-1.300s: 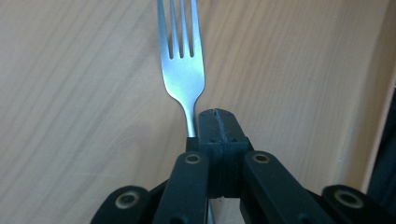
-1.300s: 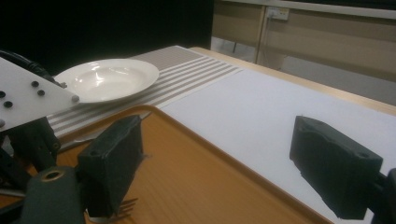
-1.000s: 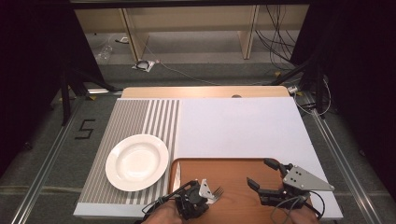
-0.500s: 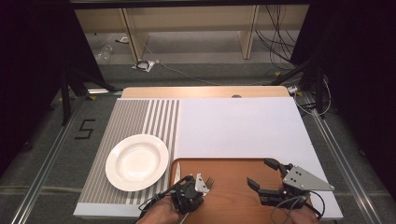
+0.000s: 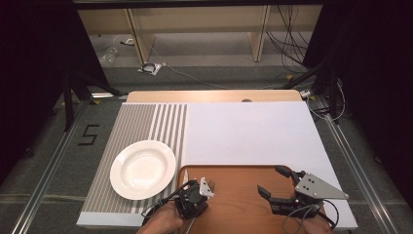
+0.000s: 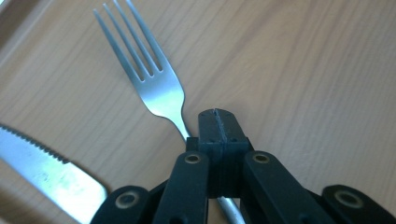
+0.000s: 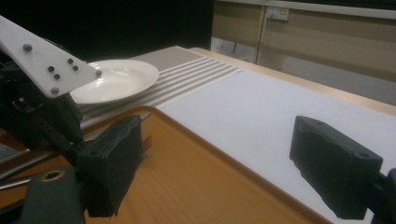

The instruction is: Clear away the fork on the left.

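Note:
A metal fork (image 6: 154, 88) is over the brown wooden tray (image 5: 243, 214), tines pointing away from me. My left gripper (image 6: 218, 123) is shut on its neck just behind the tines. In the high view this gripper (image 5: 196, 194) sits at the tray's left end with the fork tines (image 5: 210, 184) sticking out. I cannot tell whether the fork rests on the tray or hangs just above it. A serrated knife (image 6: 51, 172) lies beside the fork. My right gripper (image 5: 272, 180) stands open over the tray's right part, nothing between its jaws (image 7: 224, 172).
A white plate (image 5: 142, 169) sits on the striped mat (image 5: 146, 122), left of the tray. A white sheet (image 5: 248, 131) covers the table beyond the tray. The table's front edge runs close below both hands.
My left gripper, still holding the fork, has shifted a little to the left and away from the front edge. The right gripper has kept still.

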`<state>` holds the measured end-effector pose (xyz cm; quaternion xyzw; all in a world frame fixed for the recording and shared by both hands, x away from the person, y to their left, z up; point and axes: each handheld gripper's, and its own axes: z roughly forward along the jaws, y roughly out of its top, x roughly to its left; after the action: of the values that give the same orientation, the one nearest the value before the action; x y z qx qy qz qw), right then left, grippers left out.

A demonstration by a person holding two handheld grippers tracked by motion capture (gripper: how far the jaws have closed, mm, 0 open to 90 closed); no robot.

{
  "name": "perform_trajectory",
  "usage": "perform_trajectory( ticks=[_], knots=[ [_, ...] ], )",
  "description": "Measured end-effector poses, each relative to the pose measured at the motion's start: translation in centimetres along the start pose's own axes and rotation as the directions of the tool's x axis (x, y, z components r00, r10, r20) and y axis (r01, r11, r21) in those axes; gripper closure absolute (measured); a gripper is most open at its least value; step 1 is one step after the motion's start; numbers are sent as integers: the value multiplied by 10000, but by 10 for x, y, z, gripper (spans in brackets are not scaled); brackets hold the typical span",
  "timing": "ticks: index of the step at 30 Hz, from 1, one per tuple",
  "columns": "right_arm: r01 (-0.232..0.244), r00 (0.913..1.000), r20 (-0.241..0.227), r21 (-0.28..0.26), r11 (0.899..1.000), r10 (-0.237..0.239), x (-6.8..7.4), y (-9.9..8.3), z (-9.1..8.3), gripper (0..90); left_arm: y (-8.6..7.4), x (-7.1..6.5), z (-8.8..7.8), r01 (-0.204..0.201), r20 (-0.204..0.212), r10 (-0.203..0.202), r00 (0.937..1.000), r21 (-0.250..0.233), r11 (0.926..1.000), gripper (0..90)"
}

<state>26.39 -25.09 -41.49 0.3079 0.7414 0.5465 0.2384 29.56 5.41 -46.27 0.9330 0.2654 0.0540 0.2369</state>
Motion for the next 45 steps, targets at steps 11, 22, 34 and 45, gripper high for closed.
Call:
perform_trajectory(
  ticks=[11,22,34,45],
  knots=[
    [2,10000,12,5,10000,-2,0,0,0,184,-4,13,-2,193,-98,-191,9998,269,9995,892],
    [7,10000,15,6,10000,-7,0,0,0,184,-6,21,-3,354,-173,-348,9992,348,9988,892],
    [18,10000,8,25,10000,-18,0,0,0,184,-9,27,-5,562,-194,-555,9983,349,9978,891],
    [23,10000,14,42,10000,-23,0,0,-1,184,-9,26,-8,501,-104,-498,9987,227,9985,811]
  ],
)
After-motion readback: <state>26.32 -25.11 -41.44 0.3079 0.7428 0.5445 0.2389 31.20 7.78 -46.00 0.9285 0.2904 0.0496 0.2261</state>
